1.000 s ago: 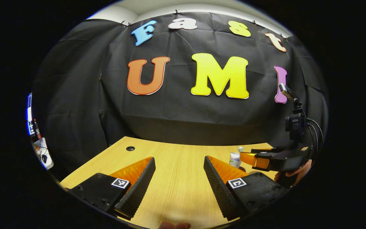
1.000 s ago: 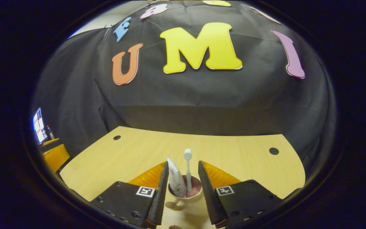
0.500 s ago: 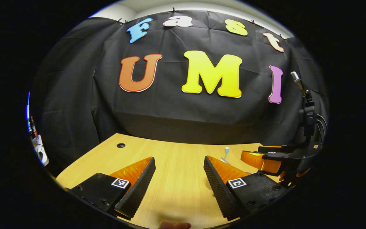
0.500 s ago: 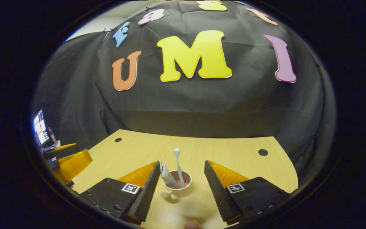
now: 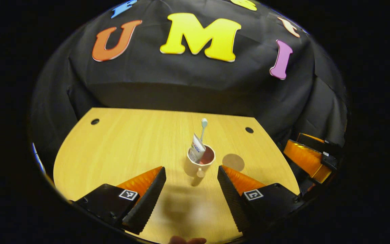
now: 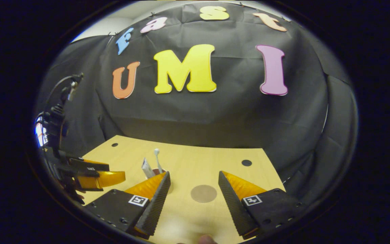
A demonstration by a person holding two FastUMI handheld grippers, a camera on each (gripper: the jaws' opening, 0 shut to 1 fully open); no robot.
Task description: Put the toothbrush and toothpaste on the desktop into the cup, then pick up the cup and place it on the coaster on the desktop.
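While both grippers' fingers stand apart and hold nothing, the left gripper [image 5: 191, 181] frames the whole cup [image 5: 200, 160], cream outside and pink inside, with toothbrush [image 5: 203, 127] and toothpaste [image 5: 196, 148] upright. The right gripper [image 6: 194, 193] frames the round coaster [image 6: 203, 193], bare, beside the cup.

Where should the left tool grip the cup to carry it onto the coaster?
Probably across the cup body below the rim, coming in level from the near side with the open left tool straddling the near-facing handle. Toothbrush and toothpaste stick out above, so avoid the top. The coaster lies just right.
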